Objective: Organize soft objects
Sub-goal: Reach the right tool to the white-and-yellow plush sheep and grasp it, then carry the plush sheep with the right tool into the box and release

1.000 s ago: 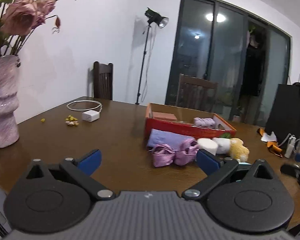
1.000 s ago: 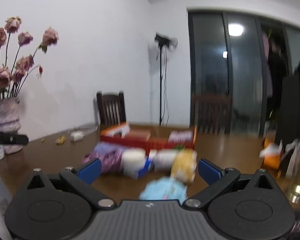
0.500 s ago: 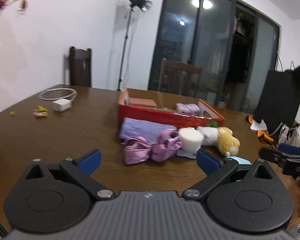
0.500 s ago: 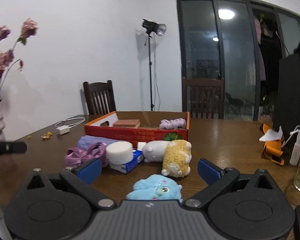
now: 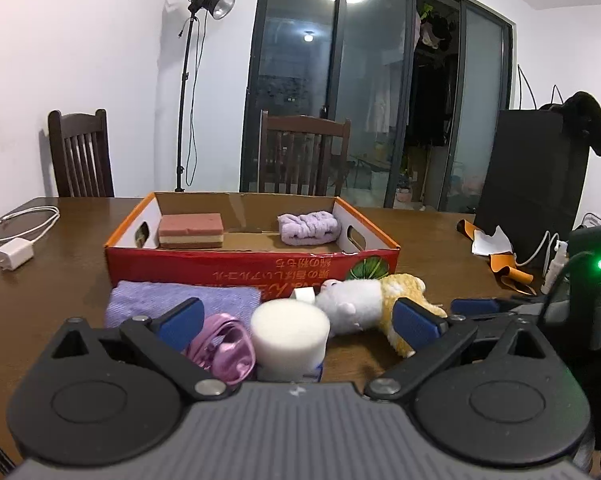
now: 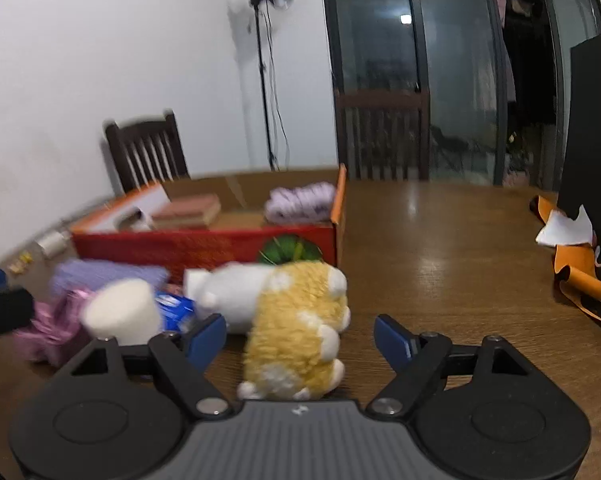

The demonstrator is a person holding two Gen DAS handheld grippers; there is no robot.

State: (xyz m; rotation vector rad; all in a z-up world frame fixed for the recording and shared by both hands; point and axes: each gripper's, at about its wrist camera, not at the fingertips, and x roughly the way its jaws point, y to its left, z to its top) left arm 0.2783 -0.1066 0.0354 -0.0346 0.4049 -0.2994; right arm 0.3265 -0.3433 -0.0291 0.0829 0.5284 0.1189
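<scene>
A red cardboard box (image 5: 252,268) holds a pink-and-tan sponge (image 5: 191,230) and a lilac headband (image 5: 308,229). In front of it lie a lilac towel (image 5: 148,300), a shiny pink cloth (image 5: 224,348), a white foam cylinder (image 5: 289,334) and a white-and-yellow plush (image 5: 364,300). My left gripper (image 5: 296,322) is open, with the foam cylinder between its fingers. My right gripper (image 6: 300,338) is open, with the plush (image 6: 296,320) lying between its fingers. The box (image 6: 204,246) and cylinder (image 6: 122,310) show in the right wrist view too.
A white charger and cable (image 5: 14,254) lie at the left on the brown table (image 5: 440,248). Orange scraps with white paper (image 5: 496,256) and a black panel (image 5: 532,184) stand at the right. Two chairs (image 5: 304,152) are behind the table. A blue packet (image 6: 176,308) lies under the cylinder.
Both grippers have moved forward toward the pile. The left one swung right, away from the vase, and now frames the foam cylinder; the right one now frames the plush, and the blue plush has left view.
</scene>
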